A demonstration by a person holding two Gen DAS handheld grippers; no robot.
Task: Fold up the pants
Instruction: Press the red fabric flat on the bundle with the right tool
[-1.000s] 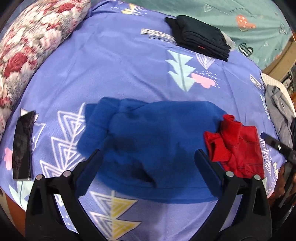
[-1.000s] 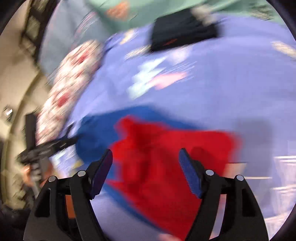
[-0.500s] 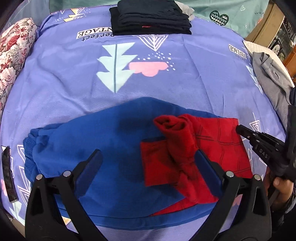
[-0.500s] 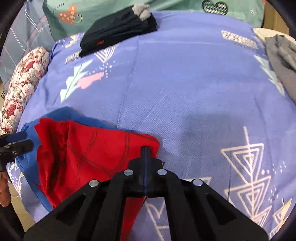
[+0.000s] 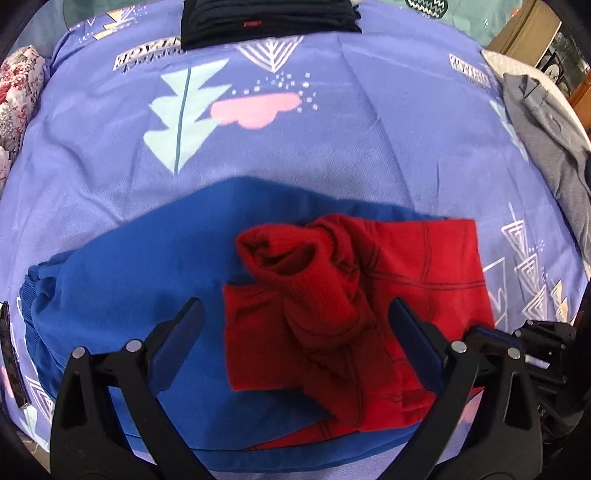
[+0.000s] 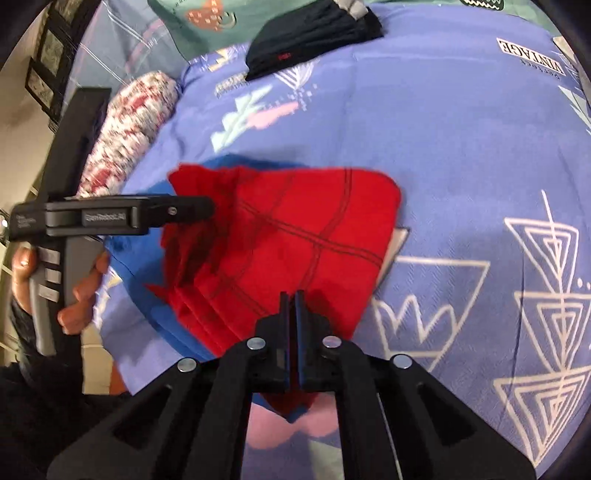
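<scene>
The pants (image 5: 129, 280) are blue with red leg ends (image 5: 424, 266) folded over them, lying on the purple bedsheet (image 5: 332, 147). A bunched red cuff (image 5: 295, 273) sits on top. My left gripper (image 5: 295, 332) is open, hovering over the red cuff. My right gripper (image 6: 291, 306) is shut on the near edge of the red part (image 6: 295, 240); it also shows in the left wrist view (image 5: 495, 338). The left gripper shows from the side in the right wrist view (image 6: 199, 208).
A stack of dark folded clothes (image 5: 266, 18) lies at the far edge of the bed. Grey garments (image 5: 546, 133) lie at the right. A floral bolster (image 5: 14, 92) lies at the left. A dark flat object (image 5: 11, 354) lies near the left edge.
The red leg ends have been carried over onto the blue part. My right gripper has closed on the red fabric. My left gripper has shifted right over the red cuff, still open.
</scene>
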